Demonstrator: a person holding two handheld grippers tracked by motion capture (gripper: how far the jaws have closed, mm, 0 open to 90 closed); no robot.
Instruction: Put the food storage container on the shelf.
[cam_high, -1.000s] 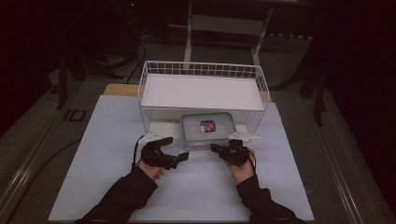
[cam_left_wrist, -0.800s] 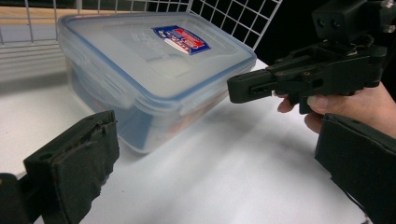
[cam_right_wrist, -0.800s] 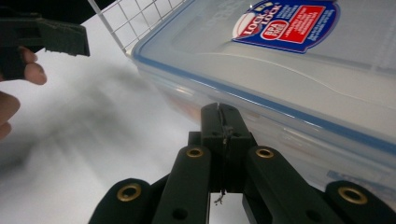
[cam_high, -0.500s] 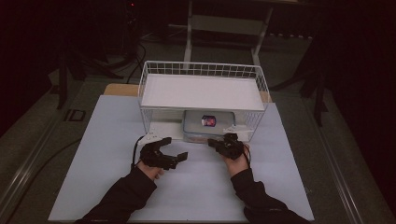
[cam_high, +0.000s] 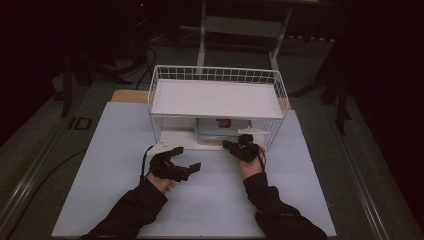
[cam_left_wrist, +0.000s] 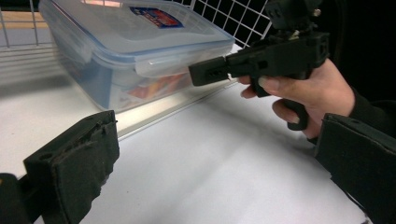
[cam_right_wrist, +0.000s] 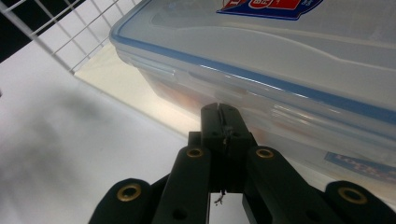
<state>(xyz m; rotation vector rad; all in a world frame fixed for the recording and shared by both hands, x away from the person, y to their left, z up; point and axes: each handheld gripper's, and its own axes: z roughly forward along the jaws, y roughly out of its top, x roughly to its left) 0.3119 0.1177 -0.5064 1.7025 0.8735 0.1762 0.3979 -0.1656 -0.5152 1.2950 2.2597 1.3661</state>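
The right gripper, clenched with nothing between its jaws, is set against the front wall of the plastic box under the wire shelf near the desk's far edge; pressure should be kept low and centred so the box is slid straight in, while the left gripper is held released nearby

We find no text that we can read. A blue-and-red label sits on the lid of the clear plastic box just ahead of the right tongs, its lettering cropped and blurred. A second blue label on the box's front wall, beside those tongs, is illegible too.
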